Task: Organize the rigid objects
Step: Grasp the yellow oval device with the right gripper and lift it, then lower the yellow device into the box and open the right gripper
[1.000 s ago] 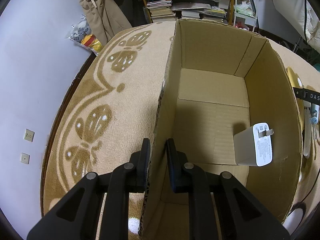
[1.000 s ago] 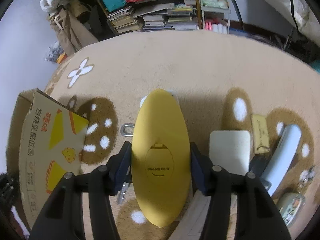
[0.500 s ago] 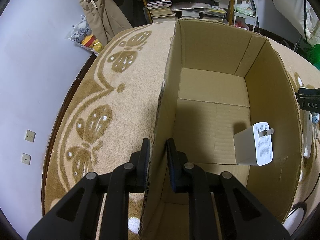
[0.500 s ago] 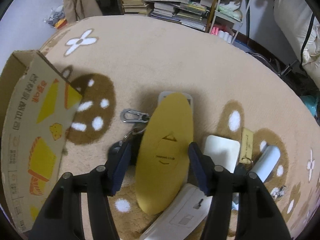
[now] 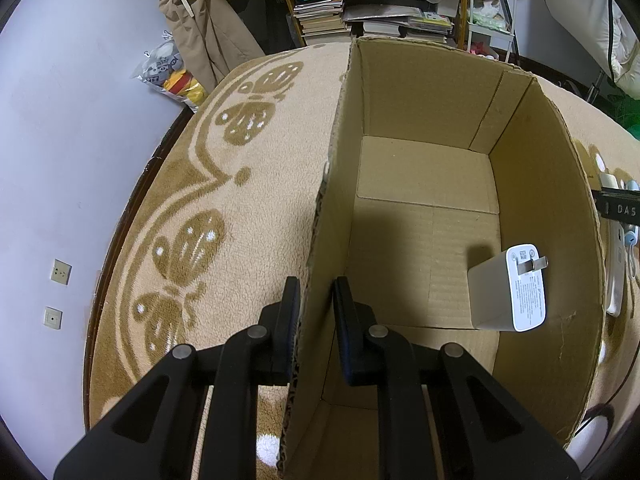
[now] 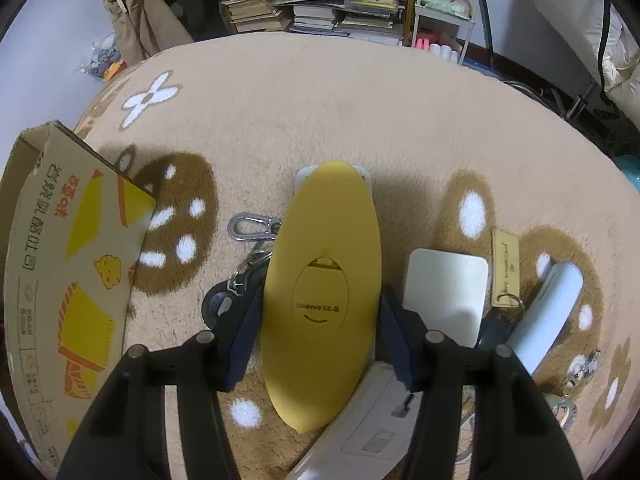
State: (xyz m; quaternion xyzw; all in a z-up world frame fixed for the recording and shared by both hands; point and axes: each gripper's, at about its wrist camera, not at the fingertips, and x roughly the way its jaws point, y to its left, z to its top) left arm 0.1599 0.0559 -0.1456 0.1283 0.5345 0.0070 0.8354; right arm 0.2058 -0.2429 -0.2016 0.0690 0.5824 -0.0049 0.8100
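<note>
Yellow oval plastic case [image 6: 322, 296] sits clamped between the jaws of the right gripper [image 6: 320, 320], held above the beige patterned rug [image 6: 360, 120] over a cluster of small items: a silver carabiner keyring [image 6: 250, 227], a white rounded square pad [image 6: 444, 292] and a pale blue cylinder [image 6: 548, 316]. The left gripper [image 5: 316, 312] has its jaws pinched on the left wall of the open brown cardboard box [image 5: 420, 92], which stands on the rug near its left edge. A white plug charger [image 5: 508, 294] rests inside against the right wall.
</note>
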